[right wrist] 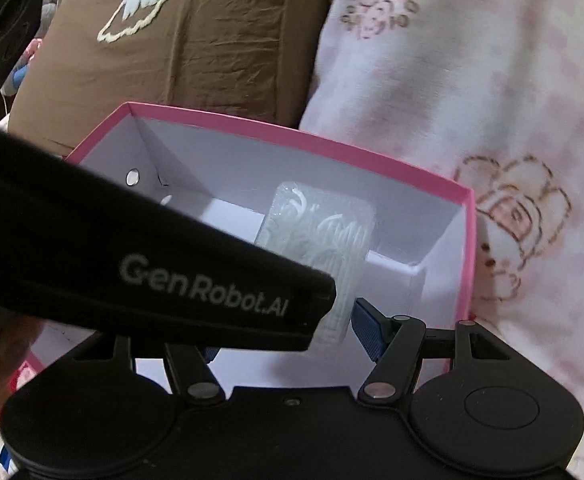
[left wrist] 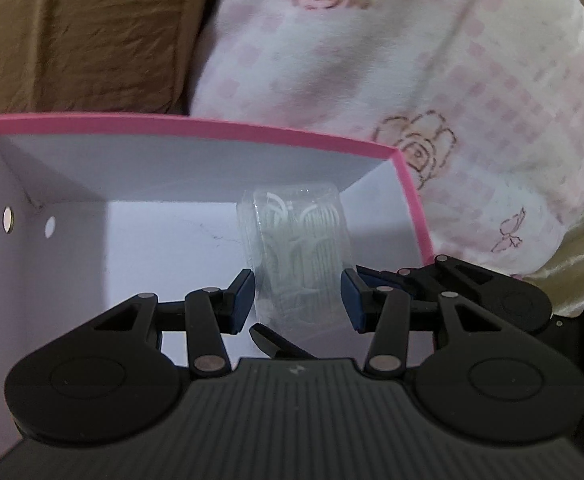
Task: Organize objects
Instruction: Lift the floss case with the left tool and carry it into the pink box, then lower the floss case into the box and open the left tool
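A clear plastic case of white floss picks [left wrist: 296, 240] is clamped between the blue pads of my left gripper [left wrist: 297, 302], shut on it. It hangs inside an open white box with a pink rim [left wrist: 196, 126]. In the right wrist view the same case [right wrist: 324, 232] sits over the box [right wrist: 292, 134], and the left gripper's black body [right wrist: 172, 272] crosses in front. My right gripper [right wrist: 288, 340] stands open beside the case's near end. Its right pad is close to the case, and its left pad is mostly hidden. One of its fingers [left wrist: 376, 276] shows by the box's right wall.
Brown fabric with white embroidery [right wrist: 164, 40] lies behind the box on the left. A pink-and-white floral blanket [left wrist: 432, 80] lies behind and to the right. A hand [right wrist: 4, 344] shows at the left edge. Two small round holes [left wrist: 9, 219] pierce the box's left wall.
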`<action>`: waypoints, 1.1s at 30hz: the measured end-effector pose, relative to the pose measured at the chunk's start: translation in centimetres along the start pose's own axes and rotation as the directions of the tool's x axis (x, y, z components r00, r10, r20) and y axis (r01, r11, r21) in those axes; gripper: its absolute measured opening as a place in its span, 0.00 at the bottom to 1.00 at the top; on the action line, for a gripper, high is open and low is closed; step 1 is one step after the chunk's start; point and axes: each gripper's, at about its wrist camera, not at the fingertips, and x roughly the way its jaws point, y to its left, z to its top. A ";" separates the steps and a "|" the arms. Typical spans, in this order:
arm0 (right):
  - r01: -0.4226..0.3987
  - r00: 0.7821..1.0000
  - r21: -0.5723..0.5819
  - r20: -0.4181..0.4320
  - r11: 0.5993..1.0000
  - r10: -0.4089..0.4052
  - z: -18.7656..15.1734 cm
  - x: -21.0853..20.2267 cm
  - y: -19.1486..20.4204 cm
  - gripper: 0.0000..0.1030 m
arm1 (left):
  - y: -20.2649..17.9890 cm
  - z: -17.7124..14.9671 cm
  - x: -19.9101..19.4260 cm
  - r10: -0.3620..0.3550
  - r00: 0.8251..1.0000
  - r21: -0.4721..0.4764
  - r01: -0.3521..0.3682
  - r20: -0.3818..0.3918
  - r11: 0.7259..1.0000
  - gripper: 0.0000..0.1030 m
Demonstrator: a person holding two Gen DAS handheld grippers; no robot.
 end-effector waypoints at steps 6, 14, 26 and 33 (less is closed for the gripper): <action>-0.020 1.000 0.010 -0.020 1.000 0.020 -0.6 1.9 0.8 0.68 | 2.6 -0.3 1.7 -0.010 0.999 -0.092 0.006 -0.042 0.996 0.44; -0.038 0.994 -0.003 -0.106 0.999 0.038 -0.3 3.7 1.2 0.68 | 3.8 -0.4 3.2 -0.017 0.997 -0.172 0.005 -0.069 0.985 0.44; -0.078 0.991 -0.050 -0.112 0.996 0.072 -0.7 2.3 0.7 0.60 | 3.0 -1.0 4.4 0.040 0.996 -0.169 -0.052 -0.074 0.984 0.32; -0.062 0.995 -0.092 -0.081 0.994 0.054 -1.8 1.0 1.1 0.41 | 2.0 -0.7 5.3 0.032 0.994 -0.191 -0.052 -0.107 0.980 0.31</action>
